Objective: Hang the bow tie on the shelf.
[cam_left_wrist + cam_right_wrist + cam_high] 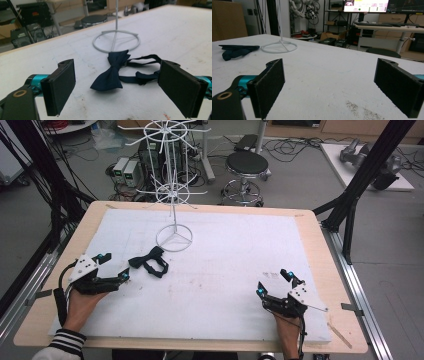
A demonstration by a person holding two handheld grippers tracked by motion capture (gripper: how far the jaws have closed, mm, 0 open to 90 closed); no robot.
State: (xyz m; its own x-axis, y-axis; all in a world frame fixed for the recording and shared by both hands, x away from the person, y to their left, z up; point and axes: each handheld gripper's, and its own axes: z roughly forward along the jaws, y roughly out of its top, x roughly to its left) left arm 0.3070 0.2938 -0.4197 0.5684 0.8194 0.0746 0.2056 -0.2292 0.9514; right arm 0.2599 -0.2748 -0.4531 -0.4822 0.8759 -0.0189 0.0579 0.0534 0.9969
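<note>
With jaws spread, my left claw (117,87) lines up on the bow tie (112,73); my right claw (332,87) waits agape on the worktop (225,270).

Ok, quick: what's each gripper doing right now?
Left gripper: open, holding nothing, aimed at the bow tie.
Right gripper: open, holding nothing, above the white mat.

No legible text, labels or numbers anywhere.
</note>
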